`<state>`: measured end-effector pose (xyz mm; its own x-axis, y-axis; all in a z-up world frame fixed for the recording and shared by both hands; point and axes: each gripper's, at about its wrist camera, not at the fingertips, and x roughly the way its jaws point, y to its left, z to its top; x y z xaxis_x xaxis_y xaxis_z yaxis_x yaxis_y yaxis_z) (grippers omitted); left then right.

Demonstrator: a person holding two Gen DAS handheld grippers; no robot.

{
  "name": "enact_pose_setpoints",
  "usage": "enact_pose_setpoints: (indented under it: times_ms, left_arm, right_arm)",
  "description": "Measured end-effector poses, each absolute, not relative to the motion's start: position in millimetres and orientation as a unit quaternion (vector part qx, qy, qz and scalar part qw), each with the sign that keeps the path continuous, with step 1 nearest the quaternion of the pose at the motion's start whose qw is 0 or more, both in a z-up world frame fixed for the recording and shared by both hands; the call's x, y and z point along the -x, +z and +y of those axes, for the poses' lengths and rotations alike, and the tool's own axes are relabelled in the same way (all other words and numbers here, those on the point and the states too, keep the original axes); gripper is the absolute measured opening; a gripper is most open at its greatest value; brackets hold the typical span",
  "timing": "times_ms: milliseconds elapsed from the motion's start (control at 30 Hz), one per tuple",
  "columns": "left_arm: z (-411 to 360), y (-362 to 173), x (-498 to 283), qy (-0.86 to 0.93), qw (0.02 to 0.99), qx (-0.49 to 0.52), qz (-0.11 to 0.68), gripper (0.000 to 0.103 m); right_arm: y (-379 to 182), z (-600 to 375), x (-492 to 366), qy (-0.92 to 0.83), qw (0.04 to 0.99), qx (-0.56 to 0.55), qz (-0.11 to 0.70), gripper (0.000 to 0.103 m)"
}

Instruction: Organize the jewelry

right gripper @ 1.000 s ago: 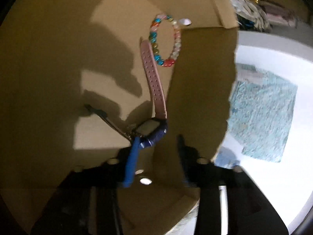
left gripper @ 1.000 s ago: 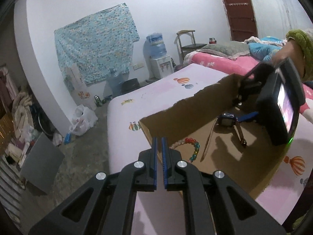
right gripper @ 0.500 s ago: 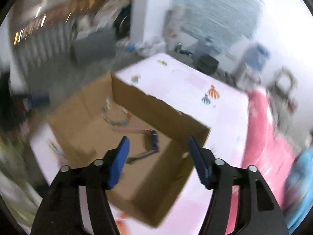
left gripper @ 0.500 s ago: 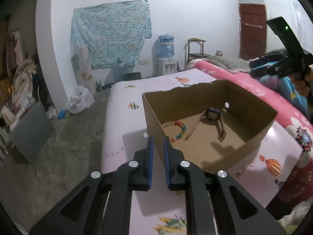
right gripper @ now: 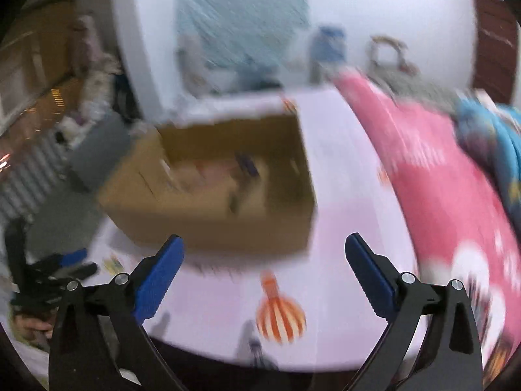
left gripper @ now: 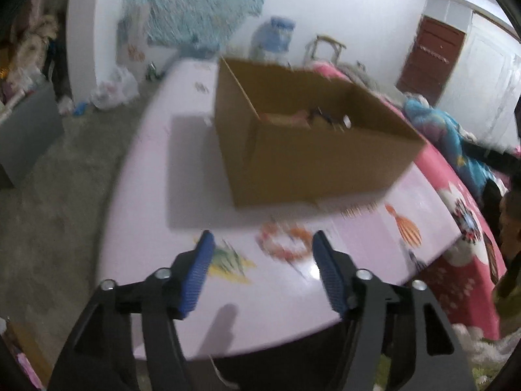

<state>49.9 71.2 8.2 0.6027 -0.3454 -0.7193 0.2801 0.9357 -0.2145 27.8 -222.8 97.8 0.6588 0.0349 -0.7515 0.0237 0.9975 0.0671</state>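
The brown cardboard box stands on the pink table. A watch with a blue case lies inside it, also blurred in the right wrist view as the watch in the box. On the table in front of the box lies a blurred ring of orange, red and pale beads, apparently a bracelet. My left gripper hovers just short of it, jaws opening, nothing between them. My right gripper hangs above the table before the box, jaws opening wide and empty. The left gripper shows at the far left.
The table carries balloon prints and ends close below both grippers. A bed with a pink cover and blue bedding lies to the right. A person is at the right edge. Grey floor with clutter is to the left.
The right gripper let go of the watch, came up out of the box, rolled over and opened wide. The left gripper drew back towards the table's near edge and went from shut to open.
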Motion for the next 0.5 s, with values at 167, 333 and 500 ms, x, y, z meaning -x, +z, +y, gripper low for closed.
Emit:
enact_pose_setpoints:
  times_ms: [167, 333, 500]
  left_arm:
    - [45.0, -17.9, -44.0, -0.195, 0.877, 0.025, 0.438, 0.078]
    - [26.3, -39.4, -53.7, -0.178, 0.860, -0.013, 0.477, 0.080]
    - [19.9, -44.8, -60.5, -0.162, 0.857, -0.033, 0.487, 0.087]
  right_arm:
    - [39.8, -220.4, -15.7, -0.042, 0.879, -0.034, 0.473, 0.095]
    - [6.8, -220.8, -21.9, -0.074, 0.864, -0.016, 0.498, 0.095]
    - [-10.8, -219.9, -35.1, -0.077, 0.856, -0.007, 0.511, 0.095]
